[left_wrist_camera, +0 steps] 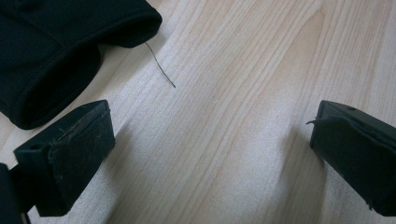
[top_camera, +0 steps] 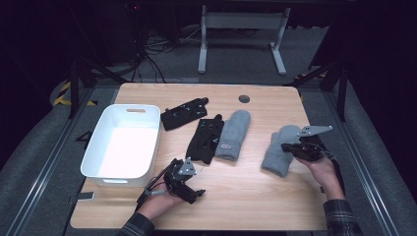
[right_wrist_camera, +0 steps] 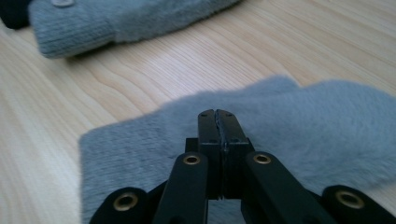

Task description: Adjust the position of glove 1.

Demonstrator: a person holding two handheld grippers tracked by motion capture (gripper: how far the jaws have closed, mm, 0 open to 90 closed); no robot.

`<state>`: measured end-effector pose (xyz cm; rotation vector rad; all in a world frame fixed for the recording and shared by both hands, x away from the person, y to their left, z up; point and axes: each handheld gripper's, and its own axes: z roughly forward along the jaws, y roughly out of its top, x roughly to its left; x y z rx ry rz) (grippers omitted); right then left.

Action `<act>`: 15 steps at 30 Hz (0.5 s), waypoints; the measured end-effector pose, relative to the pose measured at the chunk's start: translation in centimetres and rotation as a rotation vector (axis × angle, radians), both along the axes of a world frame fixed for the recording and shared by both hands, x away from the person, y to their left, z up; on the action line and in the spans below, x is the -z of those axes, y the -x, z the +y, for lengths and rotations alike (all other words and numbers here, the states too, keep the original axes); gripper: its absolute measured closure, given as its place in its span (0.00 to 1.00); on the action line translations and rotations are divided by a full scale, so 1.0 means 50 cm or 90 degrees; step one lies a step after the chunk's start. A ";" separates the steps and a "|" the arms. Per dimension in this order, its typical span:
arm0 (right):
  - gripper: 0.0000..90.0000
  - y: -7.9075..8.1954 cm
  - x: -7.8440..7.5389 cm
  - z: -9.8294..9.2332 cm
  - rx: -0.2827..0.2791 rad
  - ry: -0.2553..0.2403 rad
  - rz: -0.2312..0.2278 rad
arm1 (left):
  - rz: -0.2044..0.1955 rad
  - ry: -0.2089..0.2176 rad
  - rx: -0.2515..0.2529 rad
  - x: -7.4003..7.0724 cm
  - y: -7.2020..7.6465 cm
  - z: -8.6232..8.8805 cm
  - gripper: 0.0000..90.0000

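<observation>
Two grey mittens and two black gloves lie on the wooden table (top_camera: 246, 196). My right gripper (top_camera: 287, 146) is shut, its tips over the right grey mitten (top_camera: 276, 155). In the right gripper view the jaws (right_wrist_camera: 216, 114) press together above that mitten's fuzzy fabric (right_wrist_camera: 327, 121), and I see no fabric between them. The other grey mitten (top_camera: 233, 133) (right_wrist_camera: 116, 23) lies at the centre beside a black glove (top_camera: 205, 138). My left gripper (top_camera: 196, 193) (left_wrist_camera: 210, 154) stands open over bare wood near the front edge, just short of that glove's cuff (left_wrist_camera: 56, 51).
A white plastic bin (top_camera: 98, 142) stands at the left of the table. The second black glove (top_camera: 184, 114) lies behind the centre, next to the bin. A loose thread (left_wrist_camera: 161, 65) trails from the glove cuff. A round grommet (top_camera: 244, 98) sits near the far edge.
</observation>
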<state>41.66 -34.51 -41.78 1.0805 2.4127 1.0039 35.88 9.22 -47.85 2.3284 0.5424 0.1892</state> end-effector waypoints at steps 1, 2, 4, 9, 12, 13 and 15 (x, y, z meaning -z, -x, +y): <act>1.00 -0.004 0.004 -0.004 0.003 0.002 0.003 | 0.000 0.000 0.000 0.000 0.000 0.000 0.00; 1.00 -0.007 0.010 -0.006 0.006 0.011 0.007 | 0.000 0.000 0.000 0.000 0.000 0.000 0.00; 1.00 -0.015 0.025 -0.007 0.007 0.027 0.018 | 0.000 0.000 0.000 0.000 0.000 0.000 0.00; 1.00 -0.020 0.050 -0.006 0.014 0.028 0.033 | 0.000 0.000 0.000 0.000 0.000 0.000 0.00; 1.00 -0.010 0.050 0.000 0.009 0.021 0.044 | 0.000 0.000 0.000 0.000 0.000 0.000 0.00; 1.00 -0.006 0.050 0.003 0.007 0.023 0.043 | 0.000 0.000 0.000 0.000 0.000 0.000 0.00; 1.00 0.004 0.050 0.012 0.002 0.024 0.048 | 0.000 0.000 0.000 0.000 0.000 0.000 0.00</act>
